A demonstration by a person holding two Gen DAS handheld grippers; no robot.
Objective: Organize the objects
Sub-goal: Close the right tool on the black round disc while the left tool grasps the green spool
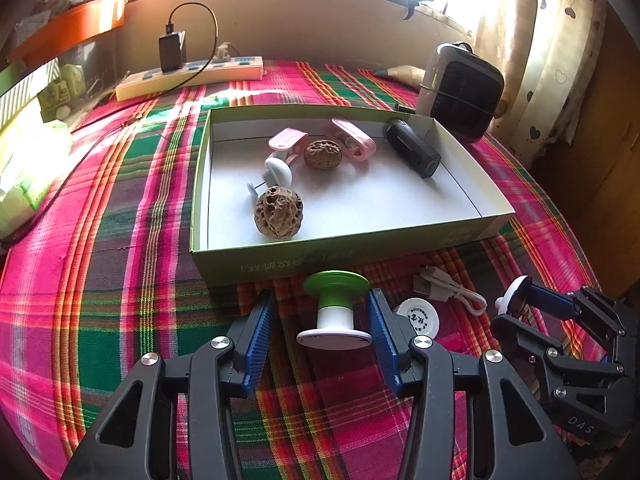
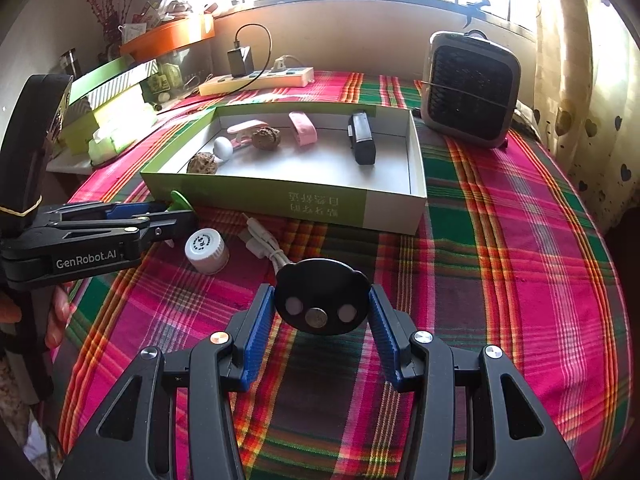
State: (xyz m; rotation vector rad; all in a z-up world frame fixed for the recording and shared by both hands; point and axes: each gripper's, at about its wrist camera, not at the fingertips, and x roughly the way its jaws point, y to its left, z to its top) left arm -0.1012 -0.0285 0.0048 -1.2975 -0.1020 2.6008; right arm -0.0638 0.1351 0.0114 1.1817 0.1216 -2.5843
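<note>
A plaid cloth [image 2: 520, 240] covers the bench. On it lie a box [image 2: 320, 204], heater [image 2: 470, 88], power strip [image 2: 256, 80], cable [image 2: 264, 244] and cap [image 2: 206, 248].

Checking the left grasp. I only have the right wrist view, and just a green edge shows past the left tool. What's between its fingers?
Observer: A spool with a green top and a white base, standing upright on the cloth between the fingers of the left tool.
Operator: Clamped?
Observer: Doesn't look like it. The left wrist view shows a gap between the spool's base and one finger, so the tool looks open.
</note>
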